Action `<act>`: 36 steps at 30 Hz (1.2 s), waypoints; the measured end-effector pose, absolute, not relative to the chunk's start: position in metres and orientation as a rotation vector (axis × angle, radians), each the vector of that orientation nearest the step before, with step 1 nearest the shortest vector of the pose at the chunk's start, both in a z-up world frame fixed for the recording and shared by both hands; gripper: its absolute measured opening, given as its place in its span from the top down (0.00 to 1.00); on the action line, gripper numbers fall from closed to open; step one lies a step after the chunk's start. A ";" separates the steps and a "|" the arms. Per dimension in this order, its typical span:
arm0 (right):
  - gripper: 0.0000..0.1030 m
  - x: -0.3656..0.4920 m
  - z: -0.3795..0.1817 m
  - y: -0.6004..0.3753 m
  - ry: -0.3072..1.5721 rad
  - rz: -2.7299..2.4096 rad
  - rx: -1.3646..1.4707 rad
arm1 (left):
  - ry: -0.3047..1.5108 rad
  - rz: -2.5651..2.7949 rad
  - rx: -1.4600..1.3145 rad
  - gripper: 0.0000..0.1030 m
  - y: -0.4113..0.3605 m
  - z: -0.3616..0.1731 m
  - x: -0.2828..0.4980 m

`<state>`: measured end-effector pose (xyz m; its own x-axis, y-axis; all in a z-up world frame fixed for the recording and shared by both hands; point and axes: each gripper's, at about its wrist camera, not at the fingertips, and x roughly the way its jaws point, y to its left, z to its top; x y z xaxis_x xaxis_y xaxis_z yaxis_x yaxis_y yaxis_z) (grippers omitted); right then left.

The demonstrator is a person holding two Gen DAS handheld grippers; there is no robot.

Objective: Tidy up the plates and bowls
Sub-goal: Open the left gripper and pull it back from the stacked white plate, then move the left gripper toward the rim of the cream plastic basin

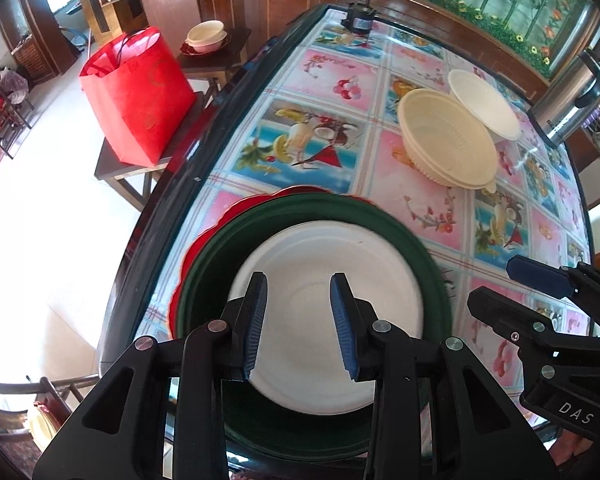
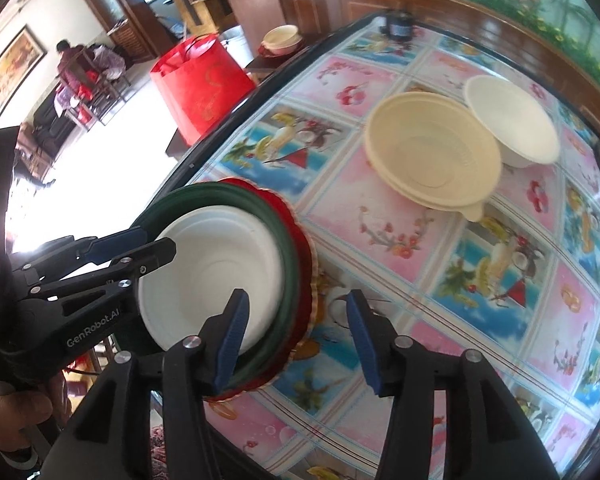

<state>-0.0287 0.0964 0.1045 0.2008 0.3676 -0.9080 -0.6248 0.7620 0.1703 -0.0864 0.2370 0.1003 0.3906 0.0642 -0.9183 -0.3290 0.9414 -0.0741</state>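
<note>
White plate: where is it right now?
The white plate lies on top of the green plate, itself on the red plate, at the near edge of the table; in the left wrist view it sits under the open left gripper.

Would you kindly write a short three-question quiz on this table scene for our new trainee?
1. True or false: the white plate lies directly on the tablecloth.
2. Which dish is at the bottom of the near stack? A) green plate B) red plate C) white plate
3. Fill in: the cream bowl and the white bowl stand on the ___ side of the table, away from the stack.

Key:
1. False; it sits in the green plate.
2. B
3. far

Neither the left tongs nor the right tongs hold anything; both are open.
</note>
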 end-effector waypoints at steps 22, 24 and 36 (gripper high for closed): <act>0.39 0.001 0.104 -0.015 1.205 0.510 -0.083 | 1.163 0.107 -0.202 0.49 0.151 0.108 -0.025; 0.39 0.004 0.102 -0.022 1.207 0.502 -0.071 | 1.166 0.101 -0.198 0.49 0.145 0.108 -0.020; 0.37 0.024 0.098 -0.048 1.212 0.482 -0.046 | 1.176 0.100 -0.188 0.49 0.127 0.106 0.009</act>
